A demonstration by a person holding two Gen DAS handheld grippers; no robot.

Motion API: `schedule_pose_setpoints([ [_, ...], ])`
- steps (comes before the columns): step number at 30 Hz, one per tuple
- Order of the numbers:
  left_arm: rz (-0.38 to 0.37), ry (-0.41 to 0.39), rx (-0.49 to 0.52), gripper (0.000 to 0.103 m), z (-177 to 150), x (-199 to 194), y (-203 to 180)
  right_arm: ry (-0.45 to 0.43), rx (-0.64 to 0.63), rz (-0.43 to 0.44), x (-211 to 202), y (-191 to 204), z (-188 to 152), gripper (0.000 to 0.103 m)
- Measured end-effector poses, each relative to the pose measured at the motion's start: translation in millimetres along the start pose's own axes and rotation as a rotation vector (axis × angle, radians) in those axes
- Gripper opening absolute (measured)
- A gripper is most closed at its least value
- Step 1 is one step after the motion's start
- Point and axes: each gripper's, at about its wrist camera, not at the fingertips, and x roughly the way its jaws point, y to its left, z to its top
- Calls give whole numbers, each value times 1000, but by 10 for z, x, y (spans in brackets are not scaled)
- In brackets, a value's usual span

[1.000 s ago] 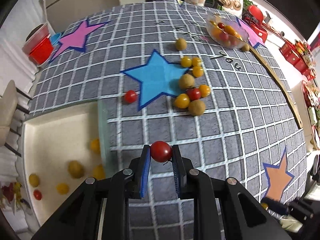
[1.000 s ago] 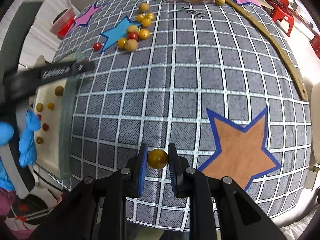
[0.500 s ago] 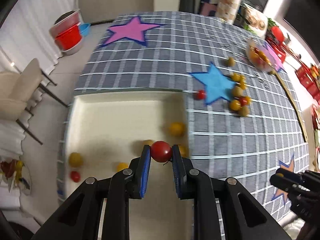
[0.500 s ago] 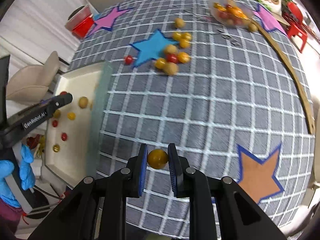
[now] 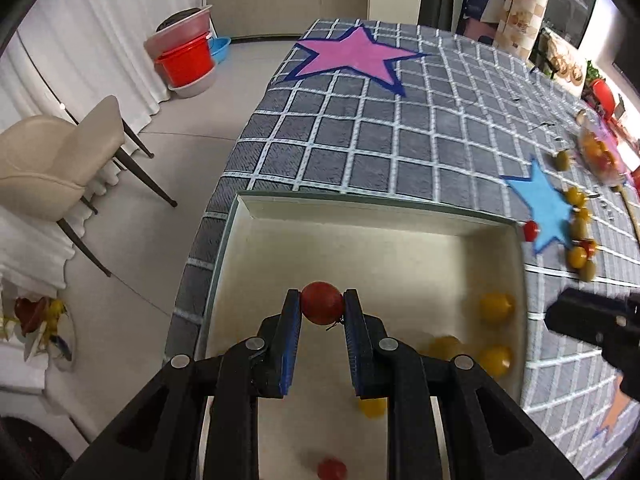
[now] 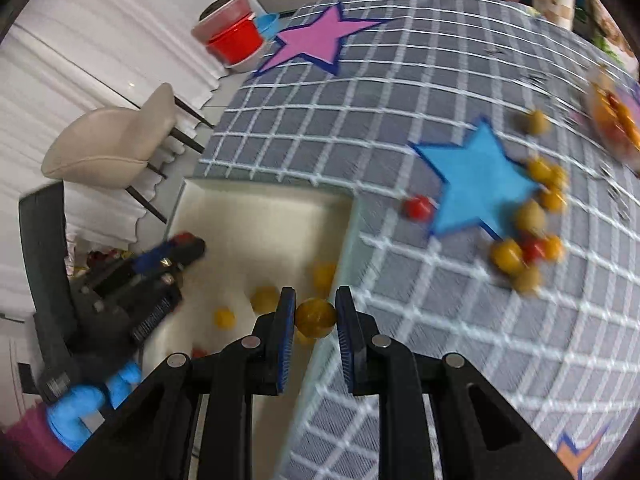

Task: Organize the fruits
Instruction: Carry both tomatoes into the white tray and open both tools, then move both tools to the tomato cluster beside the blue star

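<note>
Jaws clamped on both sides: the left gripper [image 5: 322, 312] pinches a red tomato [image 5: 322, 303] above the cream tray [image 5: 400, 216], while the right gripper [image 6: 315, 318] squeezes a yellow tomato [image 6: 315, 317] right over the tray's near edge [image 6: 347, 240]. Inside the tray, yellow fruits [image 5: 496, 307] sit at four o'clock, one red one [image 5: 332, 469] at six. Out on the checked desk [image 5: 360, 152], a loose pile of fruit [image 6: 528, 236] waits at two o'clock beside the blue star [image 6: 476, 180].

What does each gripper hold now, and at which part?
The left gripper pinches a red tomato by its two sides. The right gripper pinches a yellow tomato likewise.
</note>
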Motion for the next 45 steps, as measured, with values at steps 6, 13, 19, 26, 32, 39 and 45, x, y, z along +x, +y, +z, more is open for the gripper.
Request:
schedule_pose_setpoints([
  [6, 29, 33, -24, 23, -6, 199, 73, 32, -3, 18, 387, 141, 257, 22],
  [13, 39, 47, -6, 23, -47, 279, 42, 82, -2, -9, 720, 164, 322, 22],
  [19, 63, 40, 27, 23, -68, 266, -6, 88, -18, -27, 819, 222, 331, 23],
  [26, 122, -48, 49, 80, -98, 76, -10, 60, 23, 50, 593, 129, 398, 61],
  [32, 109, -39, 90, 80, -71, -38, -118, -36, 46, 71, 139, 5, 429, 71],
  [39, 24, -97, 139, 80, 40, -385, -623, -105, 90, -45, -364, -574, 181, 71],
  [45, -39, -105, 185, 80, 174, -414, -1150, -96, 204, -178, -539, -1350, -34, 71],
])
